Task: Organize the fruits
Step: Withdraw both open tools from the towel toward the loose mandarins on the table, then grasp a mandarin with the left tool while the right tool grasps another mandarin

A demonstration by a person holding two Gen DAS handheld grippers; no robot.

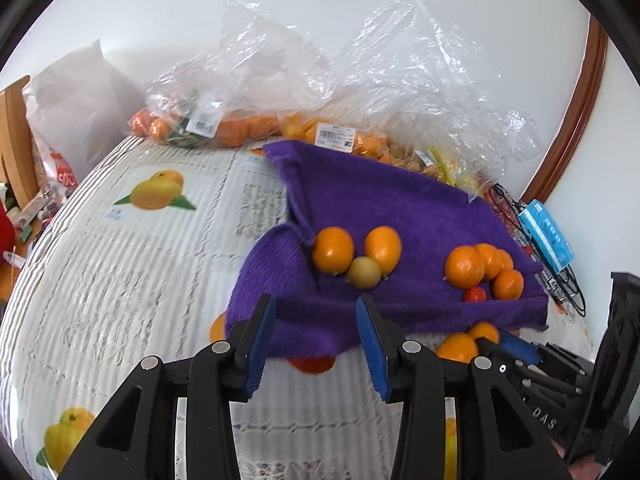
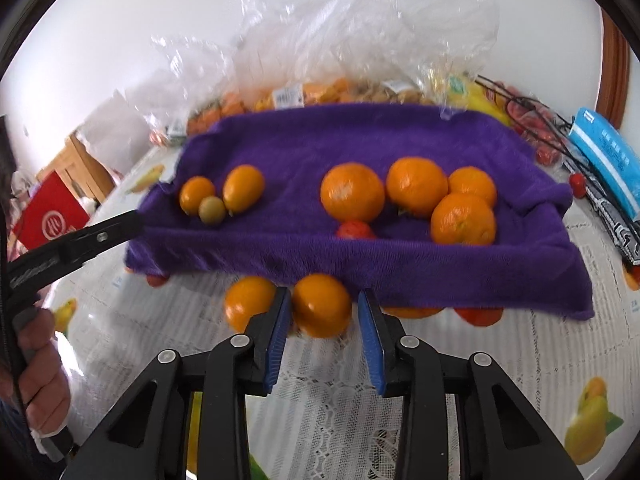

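The right gripper (image 2: 323, 322) is wide open, its blue pads either side of an orange (image 2: 322, 305) that lies on the tabletop (image 2: 500, 368) at the near edge of the purple towel (image 2: 360, 136); whether the pads touch the fruit cannot be told. A second orange (image 2: 246, 300) sits just left of the left pad. Beyond the gripper, on the towel, four oranges (image 2: 416, 186) cluster to the right with a small red fruit (image 2: 354, 230), and three smaller fruits (image 2: 218, 196) lie to the left. The left gripper (image 1: 316, 338) is also open and empty, its fingers over the towel's near hem. Clear plastic bags (image 1: 360, 60) of fruit stand behind the towel
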